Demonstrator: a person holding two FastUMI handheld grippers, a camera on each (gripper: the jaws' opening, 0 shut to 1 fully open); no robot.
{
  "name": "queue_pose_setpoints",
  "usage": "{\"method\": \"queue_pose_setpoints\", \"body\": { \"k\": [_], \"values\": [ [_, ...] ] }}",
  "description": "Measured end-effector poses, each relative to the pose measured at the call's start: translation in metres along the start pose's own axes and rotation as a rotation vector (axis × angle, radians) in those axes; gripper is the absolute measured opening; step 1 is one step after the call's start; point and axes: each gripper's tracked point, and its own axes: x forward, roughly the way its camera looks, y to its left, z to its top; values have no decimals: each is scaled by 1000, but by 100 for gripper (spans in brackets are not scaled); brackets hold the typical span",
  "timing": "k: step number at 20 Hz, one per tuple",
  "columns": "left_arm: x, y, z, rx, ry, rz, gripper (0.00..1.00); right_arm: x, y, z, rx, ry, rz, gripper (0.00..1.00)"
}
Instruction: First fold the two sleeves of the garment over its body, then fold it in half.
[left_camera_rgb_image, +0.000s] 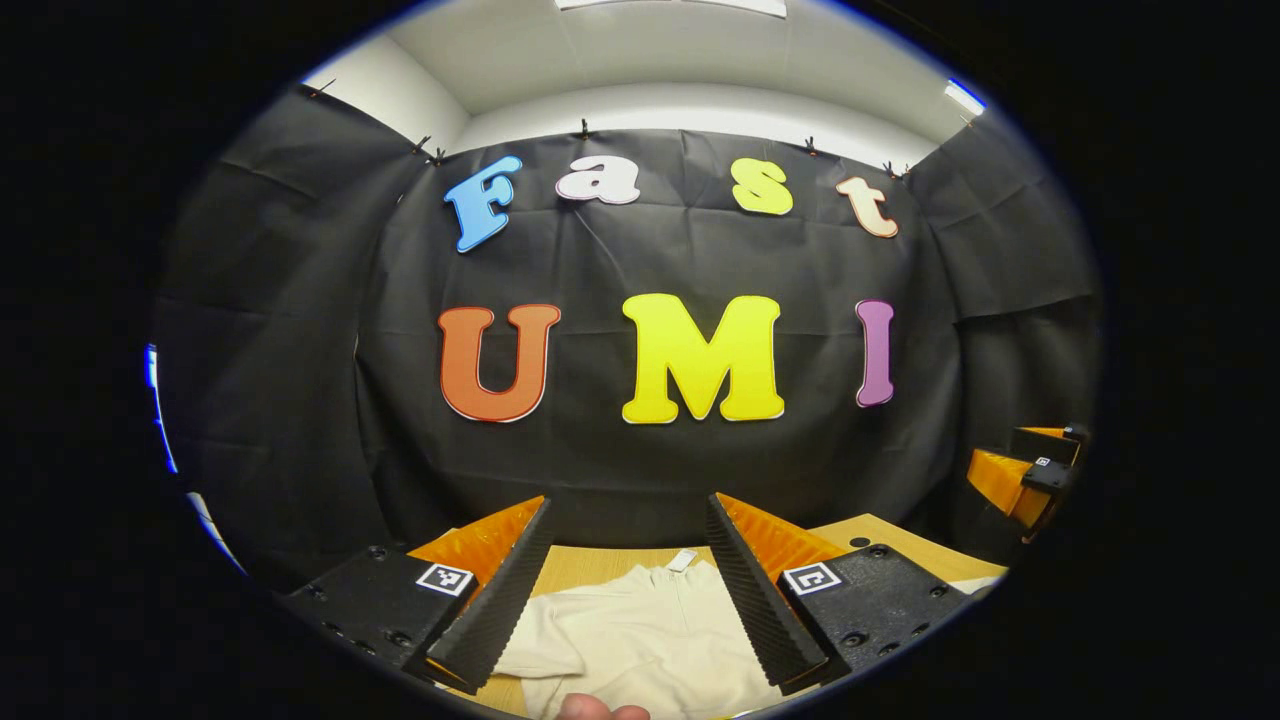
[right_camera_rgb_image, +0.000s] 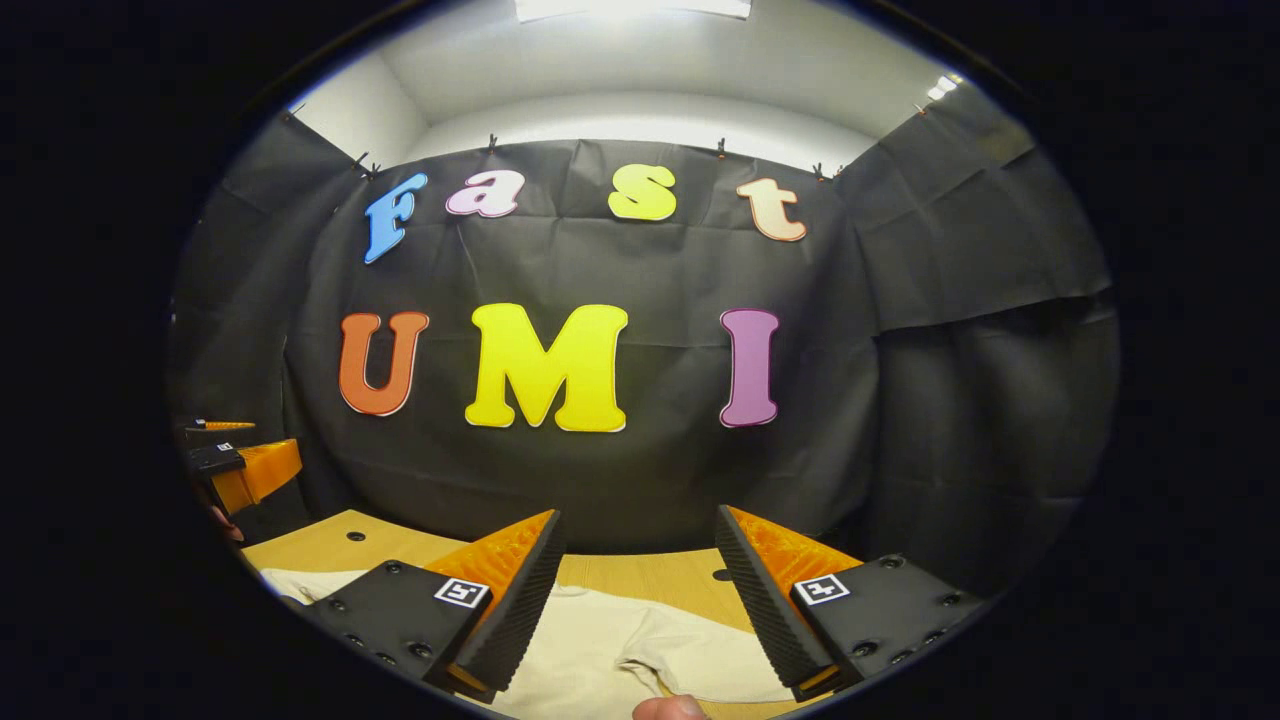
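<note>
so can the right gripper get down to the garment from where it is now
Probably yes. The right gripper is open above the cream garment lying on the wooden table, and nothing sits between its fingers and the fabric.

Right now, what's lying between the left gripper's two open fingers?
In the left gripper view, the cream garment lies spread on the wooden table between the left gripper fingers, its collar tag toward the wall; nothing is gripped.

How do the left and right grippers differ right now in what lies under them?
The left gripper frames the garment's collar and tag; the right gripper frames a sleeve end and more bare table. Both have their jaws open, holding nothing, above the garment.
</note>
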Motion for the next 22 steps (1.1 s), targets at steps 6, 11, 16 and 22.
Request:
{"method": "queue_pose_setpoints", "body": {
  "k": [6,11,16,22],
  "values": [
    [-2,-13,-4,13,8,-21,96,-7,-26,-18,-37,45,-22,94],
    [-3,-35,-19,2,53,-67,96,-16,-71,-67,-29,191,-52,94],
    [-2,-52,-30,21,85,-92,96,-30,-129,-108,-50,319,-90,94],
    [1,-72,-56,16,157,-111,96,-48,-202,-187,-54,529,-143,95]
  ]
}}
